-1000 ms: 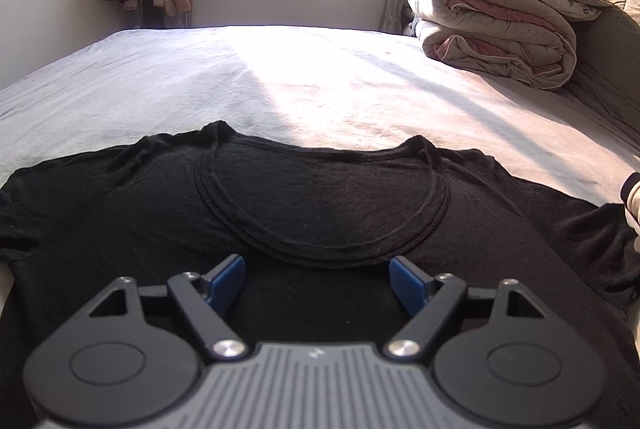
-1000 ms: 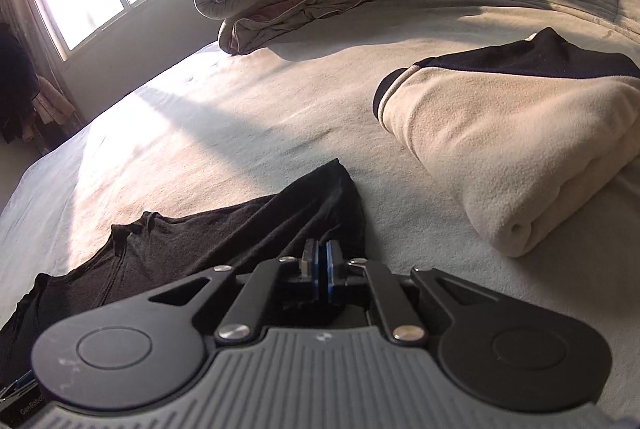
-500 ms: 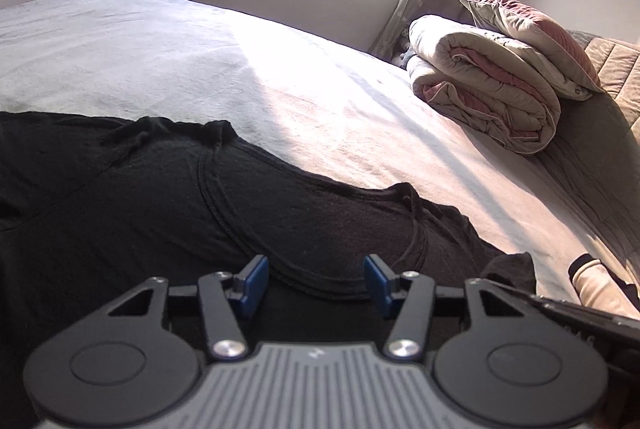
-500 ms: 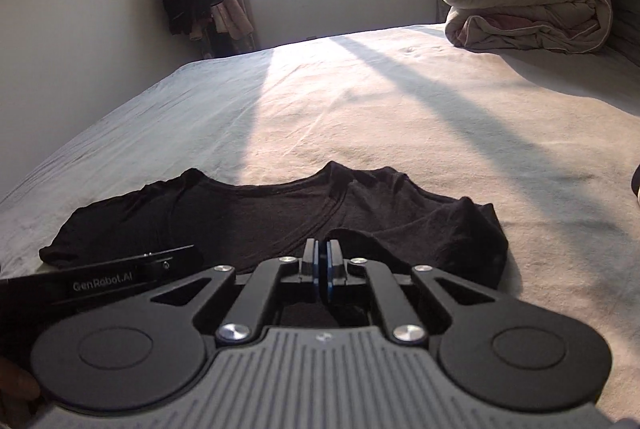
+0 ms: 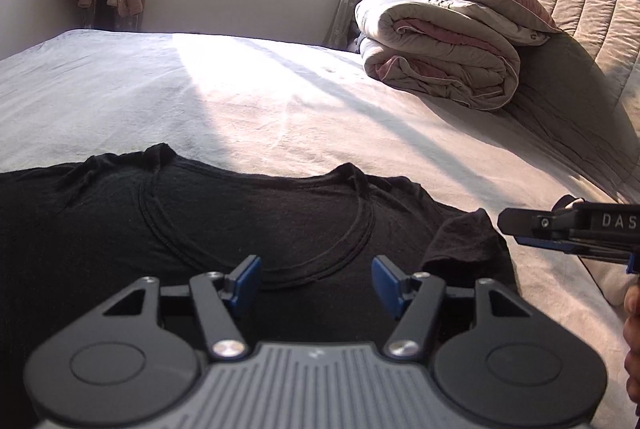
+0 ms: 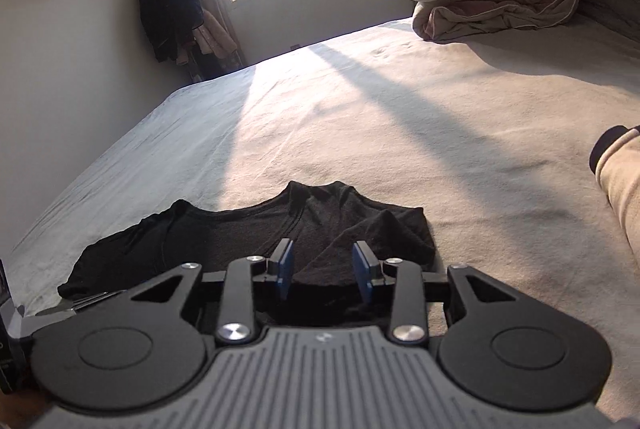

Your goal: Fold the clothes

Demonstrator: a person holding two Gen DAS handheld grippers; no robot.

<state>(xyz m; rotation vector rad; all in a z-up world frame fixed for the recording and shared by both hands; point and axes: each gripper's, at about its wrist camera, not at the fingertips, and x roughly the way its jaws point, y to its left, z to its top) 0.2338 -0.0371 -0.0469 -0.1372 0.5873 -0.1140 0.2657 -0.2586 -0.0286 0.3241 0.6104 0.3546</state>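
Right gripper (image 6: 324, 271) jaws now parted, black shirt's (image 6: 248, 241) sleeve (image 6: 384, 237) released, folded inward.

Left gripper (image 5: 316, 285): matte black linkage arms, blue rectangular pads (image 5: 246, 283), round silver pivot screws at the arm bases, two large black discs either side, grey ribbed housing with a small logo in the centre. Right gripper (image 6: 326, 271): same build, blue pads (image 6: 285, 267), silver screws, black discs, grey ribbed body. Seen side-on from the left wrist view, the right unit shows a black bar with white letters "DAS" and a thin blue edge beneath.
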